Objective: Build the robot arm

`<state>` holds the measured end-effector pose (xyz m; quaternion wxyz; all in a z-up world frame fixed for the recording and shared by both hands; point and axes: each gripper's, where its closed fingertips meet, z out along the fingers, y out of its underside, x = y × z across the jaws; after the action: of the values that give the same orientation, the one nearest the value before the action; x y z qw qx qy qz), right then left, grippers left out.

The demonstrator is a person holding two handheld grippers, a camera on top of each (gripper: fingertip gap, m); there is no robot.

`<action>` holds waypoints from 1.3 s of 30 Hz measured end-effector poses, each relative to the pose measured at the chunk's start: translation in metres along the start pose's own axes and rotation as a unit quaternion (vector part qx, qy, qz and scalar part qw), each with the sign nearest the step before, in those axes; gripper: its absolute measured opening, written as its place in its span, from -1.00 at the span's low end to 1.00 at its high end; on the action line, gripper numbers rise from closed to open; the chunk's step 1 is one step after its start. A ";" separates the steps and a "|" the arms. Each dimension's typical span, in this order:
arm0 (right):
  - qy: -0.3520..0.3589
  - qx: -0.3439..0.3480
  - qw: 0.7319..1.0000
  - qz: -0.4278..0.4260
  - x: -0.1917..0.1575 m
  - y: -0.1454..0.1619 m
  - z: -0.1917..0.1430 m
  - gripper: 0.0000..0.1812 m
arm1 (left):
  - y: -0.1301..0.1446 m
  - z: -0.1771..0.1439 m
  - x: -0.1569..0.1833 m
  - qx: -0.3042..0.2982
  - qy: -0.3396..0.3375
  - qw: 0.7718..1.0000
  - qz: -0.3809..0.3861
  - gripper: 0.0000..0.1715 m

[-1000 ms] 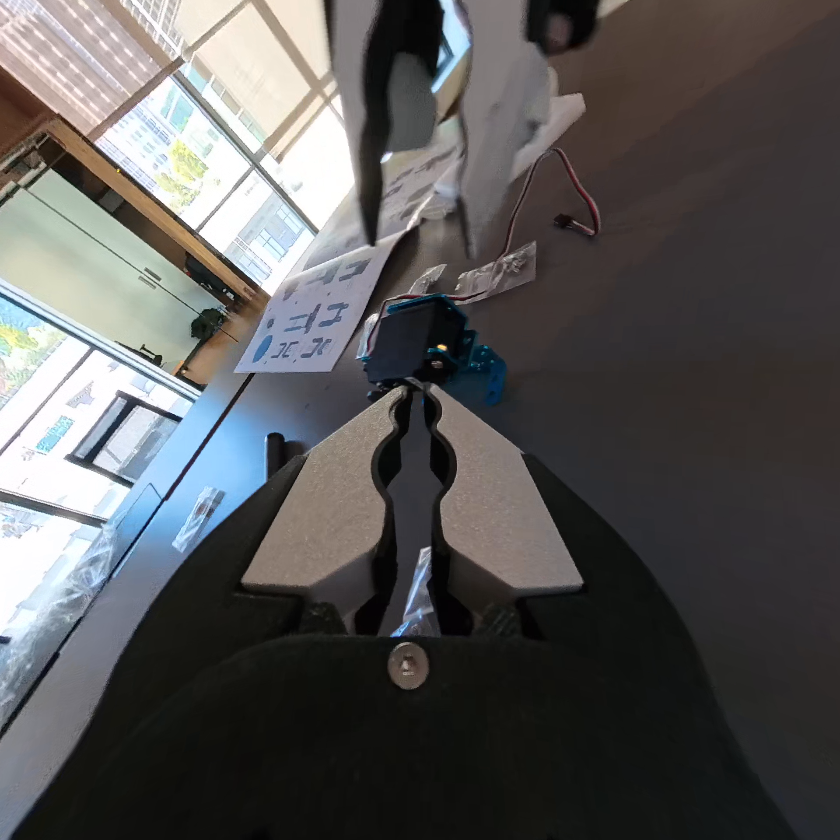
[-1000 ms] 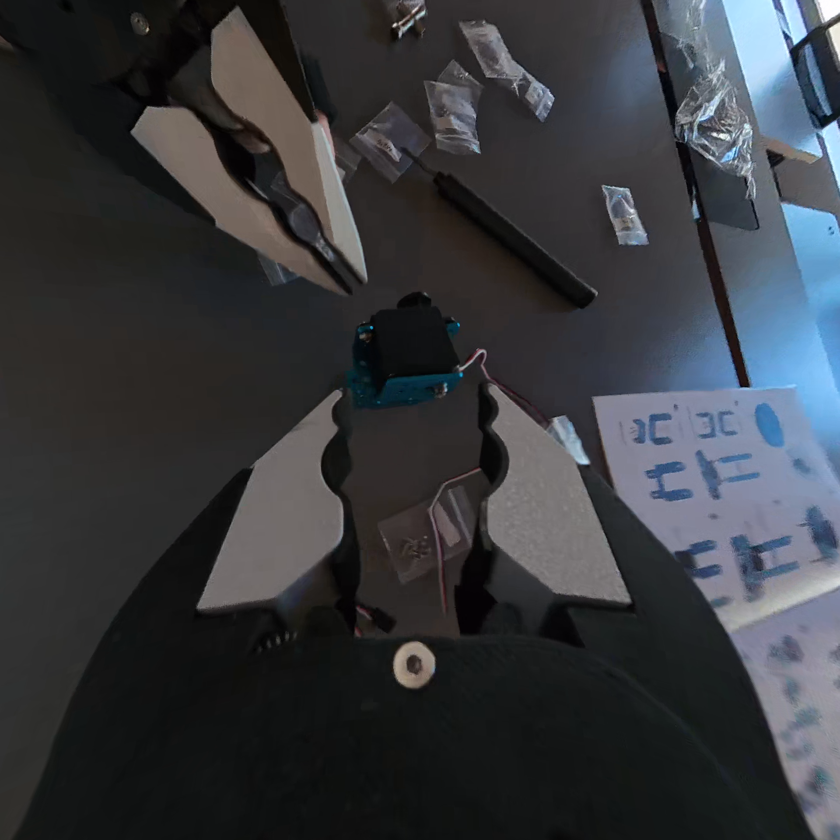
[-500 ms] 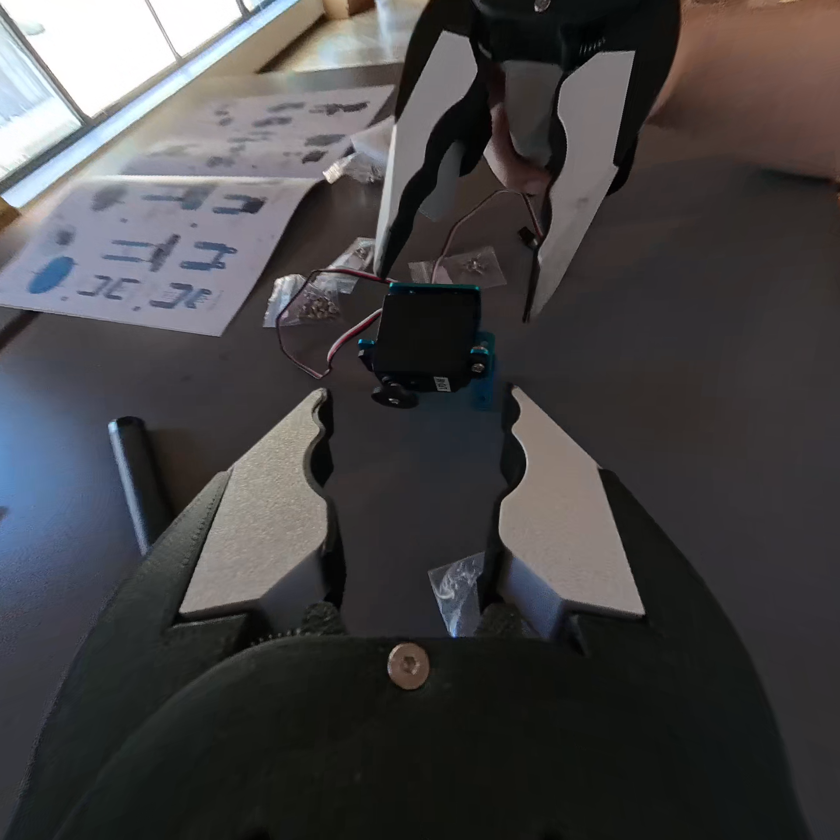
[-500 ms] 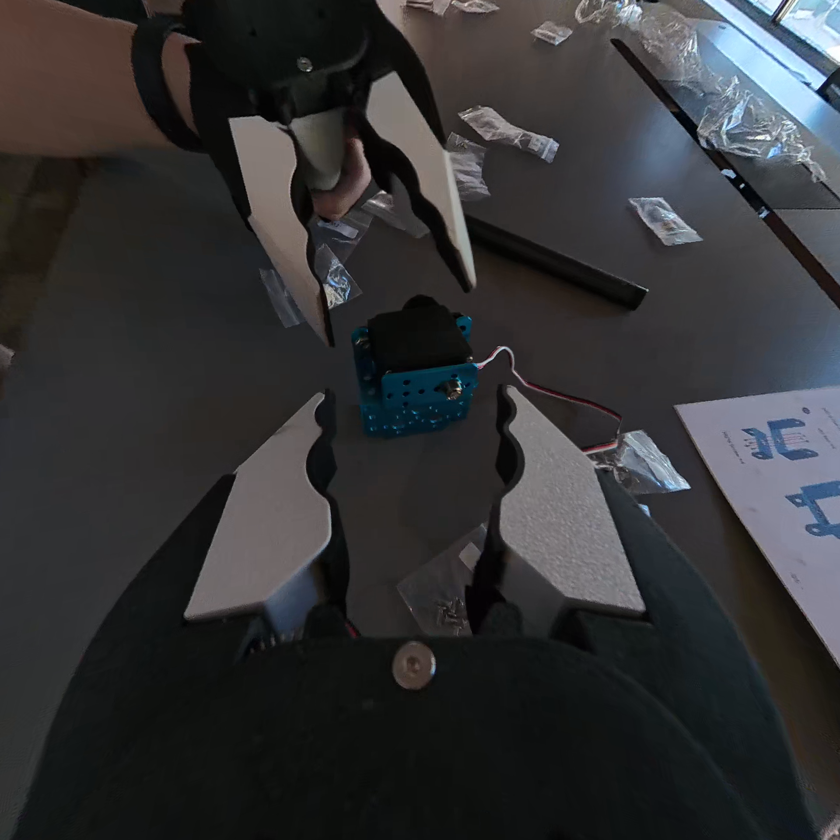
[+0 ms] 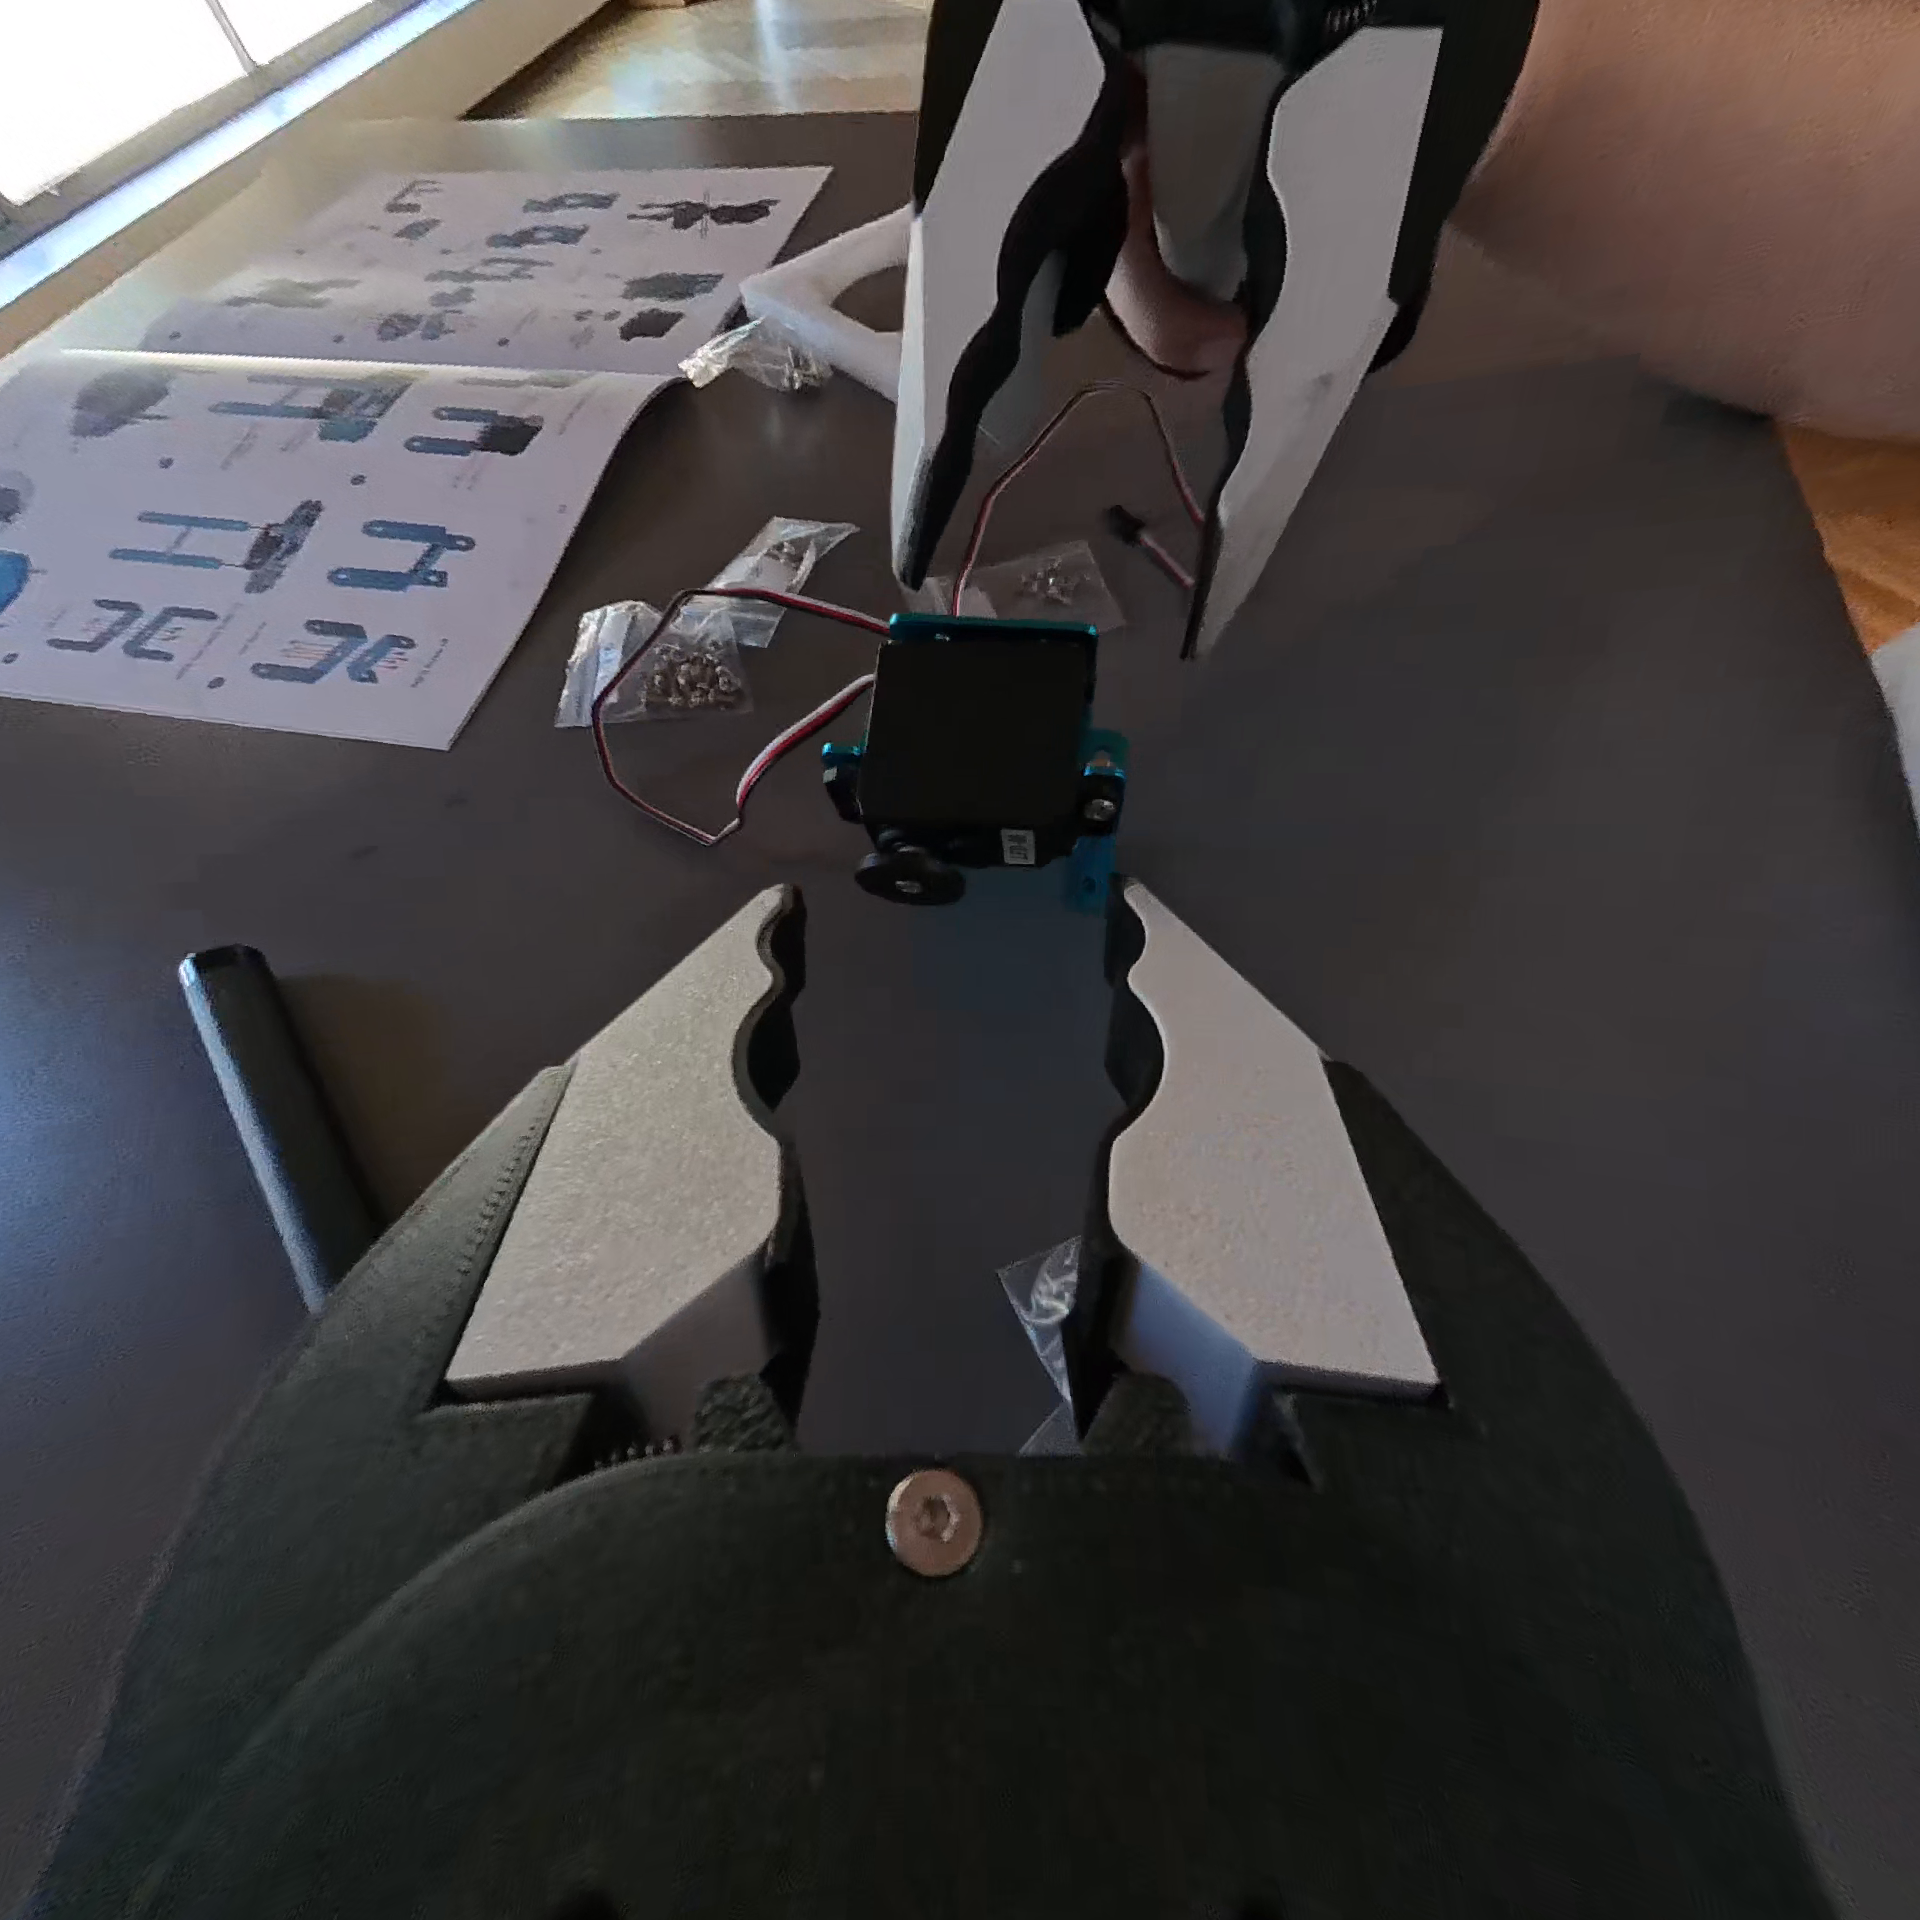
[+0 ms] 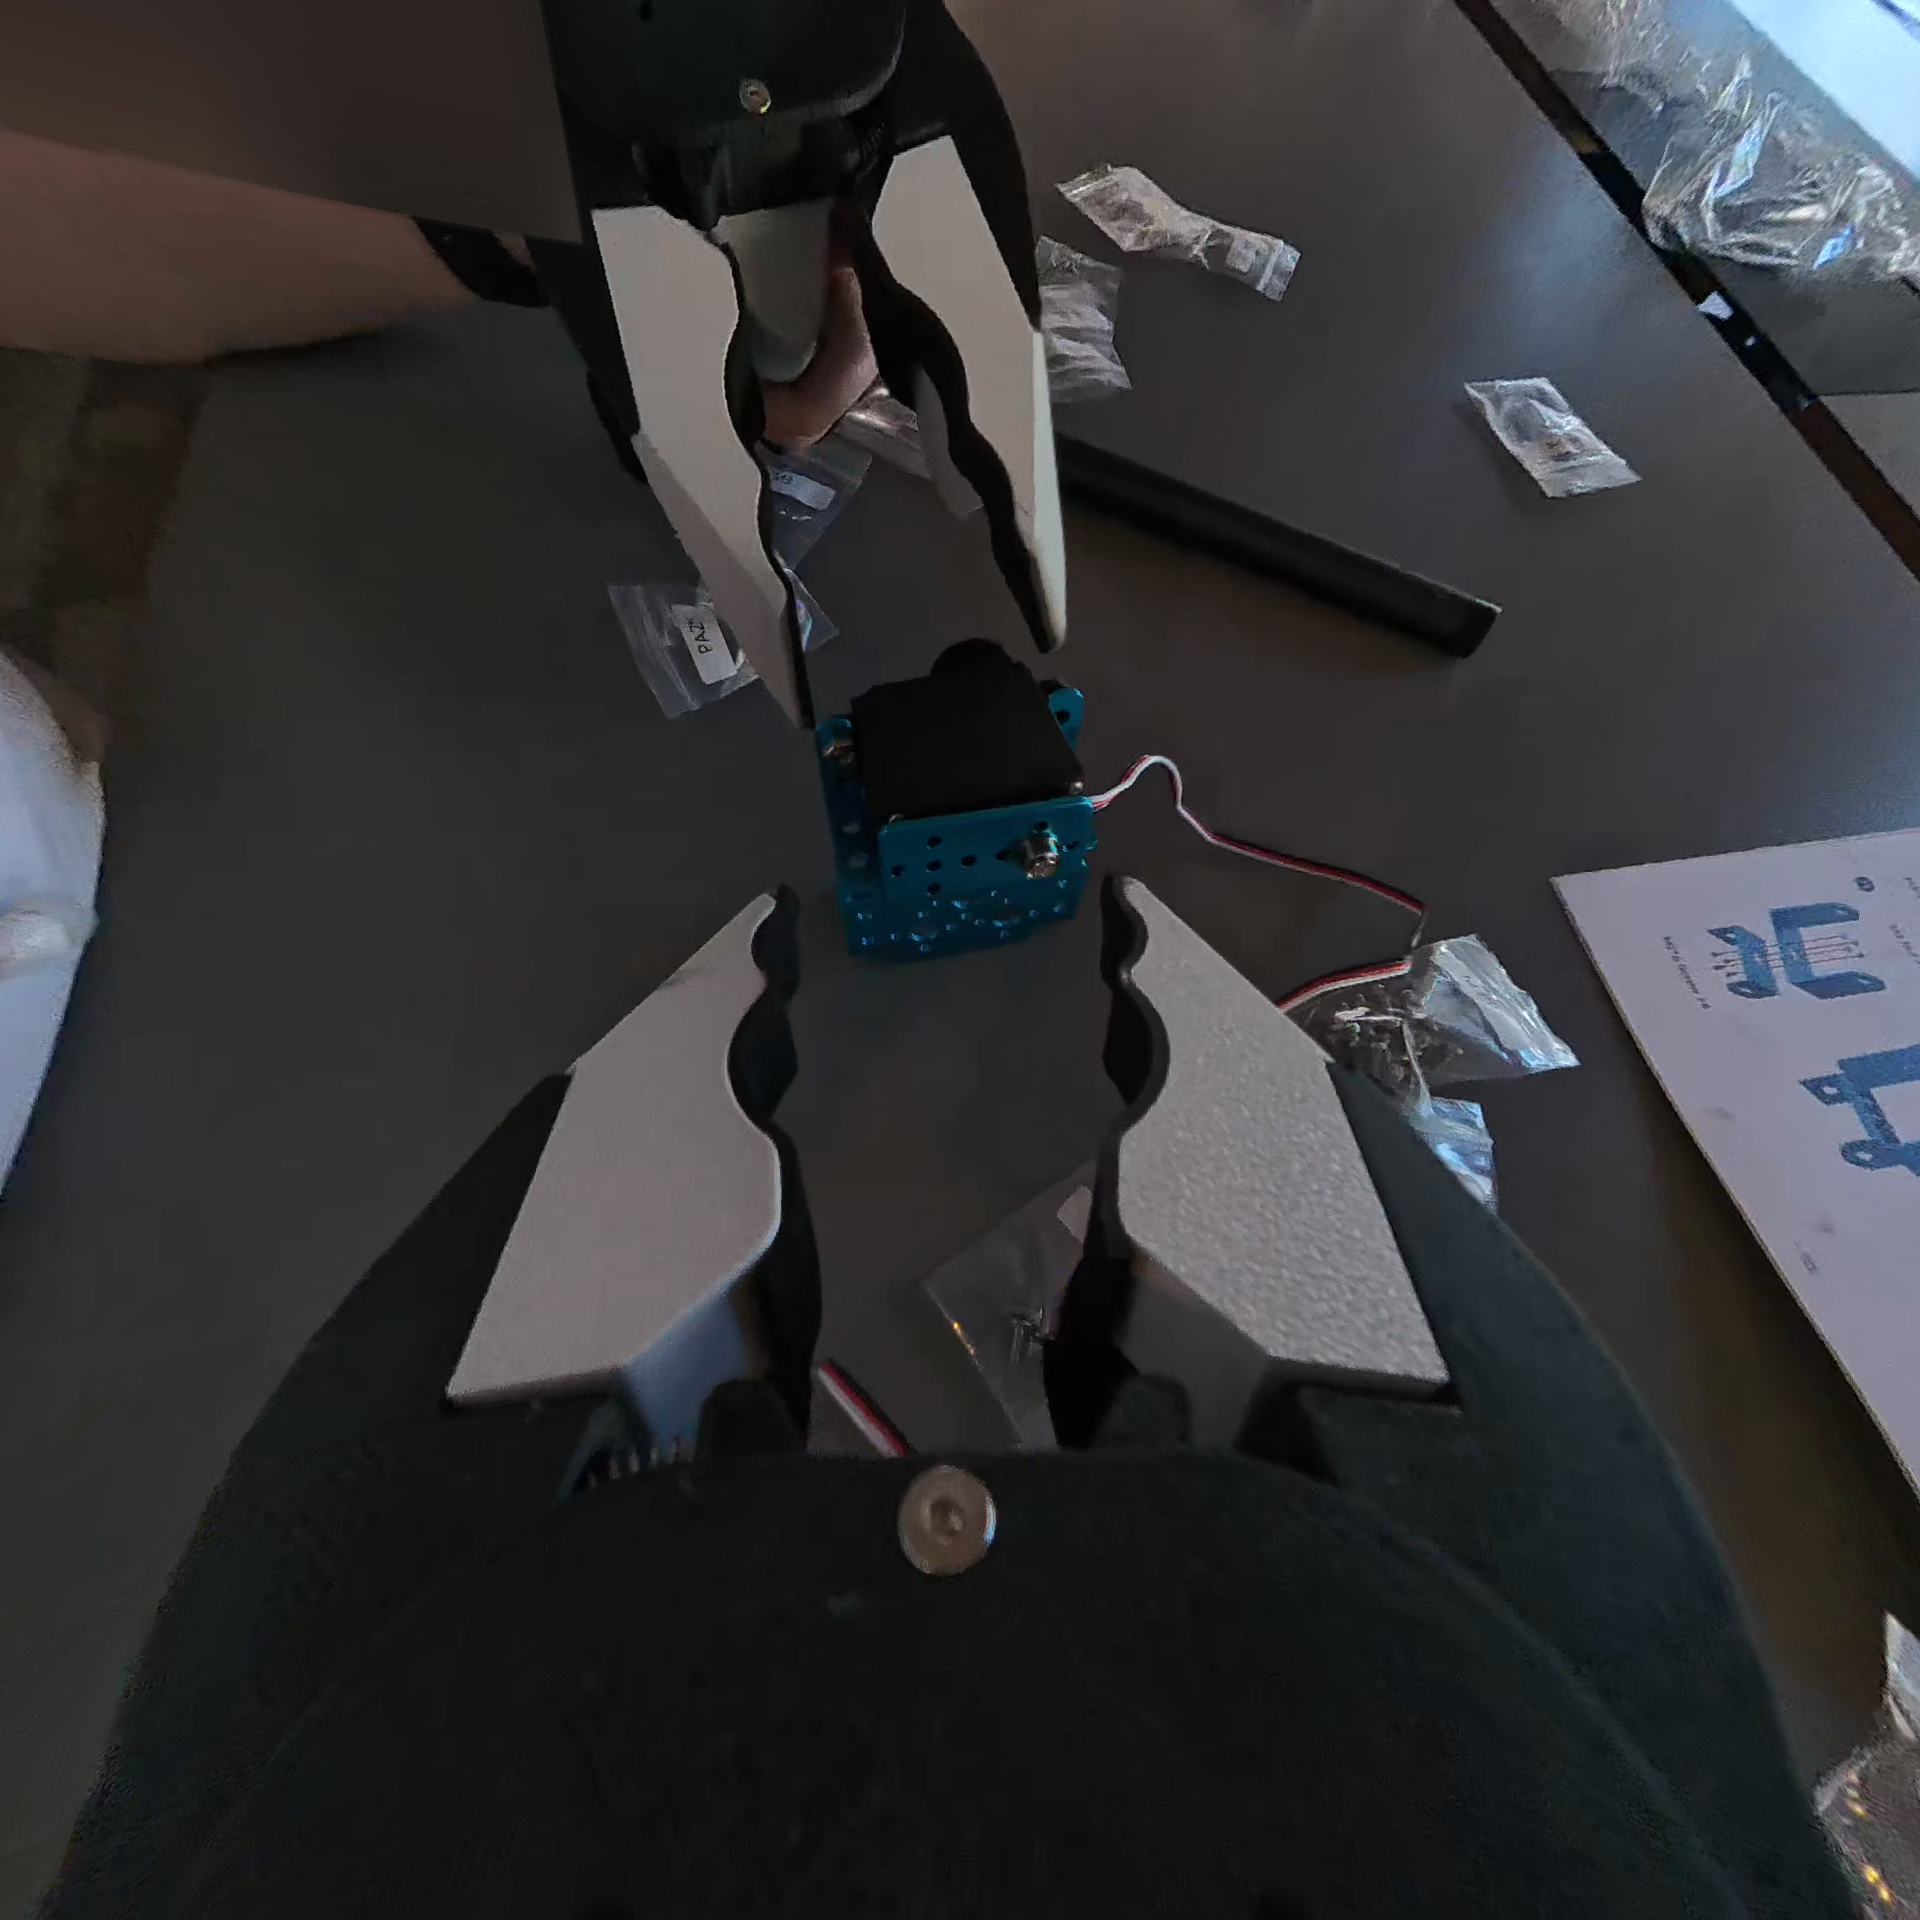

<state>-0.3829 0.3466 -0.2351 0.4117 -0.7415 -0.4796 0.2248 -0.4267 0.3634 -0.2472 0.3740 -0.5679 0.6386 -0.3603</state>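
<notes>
Both my grippers, left (image 5: 951, 899) and right (image 6: 943, 894), gape empty, facing each other, motor block (image 5: 977, 748) on the table (image 5: 1455, 883) between them (left tips nearer).

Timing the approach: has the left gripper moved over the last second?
Yes. In the right wrist view the left gripper was shut, up-left of the servo; now it is open, tips either side of the servo's far end.
</notes>
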 end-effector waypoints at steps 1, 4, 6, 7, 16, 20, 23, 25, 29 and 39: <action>-0.001 -0.003 1.000 0.005 0.001 -0.001 -0.002 -0.34 | -0.002 -0.002 -0.001 0.003 0.003 1.000 -0.006 -0.32; 0.004 -0.010 1.000 0.006 0.004 -0.003 -0.009 -0.34 | 0.000 -0.008 -0.007 -0.011 -0.006 1.000 -0.016 -0.36; 0.010 -0.013 1.000 0.020 0.007 -0.001 -0.019 -0.34 | 0.003 -0.014 -0.010 -0.027 -0.021 0.999 -0.036 -0.36; 0.015 -0.016 0.999 0.035 0.008 0.003 -0.027 -0.34 | 0.002 -0.018 -0.011 -0.029 -0.031 0.997 -0.058 -0.36; 0.170 -0.042 0.975 0.138 0.028 0.064 -0.127 -0.35 | -0.019 -0.011 0.007 0.022 -0.131 0.949 -0.285 0.09; 0.211 -0.008 0.966 0.148 0.021 0.070 -0.151 -0.35 | -0.005 0.002 0.000 -0.036 -0.208 0.939 -0.270 0.09; 0.234 -0.007 0.960 0.156 0.018 0.085 -0.161 -0.37 | -0.004 0.009 -0.003 -0.051 -0.231 0.938 -0.253 -0.05; 0.266 -0.019 0.951 0.155 0.027 0.103 -0.171 -0.42 | -0.002 0.012 -0.001 -0.063 -0.228 0.941 -0.242 -0.15; 0.307 -0.067 0.934 0.169 0.059 0.138 -0.195 -0.66 | 0.004 0.010 0.000 -0.076 -0.212 0.948 -0.227 -0.32; 0.235 -0.217 0.939 0.127 0.134 0.166 -0.188 -0.79 | 0.016 -0.005 -0.031 -0.084 -0.174 0.962 -0.195 -0.42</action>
<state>-0.1001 0.3591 -0.2587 0.3092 -0.8996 -0.3081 -0.0148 -0.4361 0.3964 -0.2564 0.3534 -0.7645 0.4683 -0.2670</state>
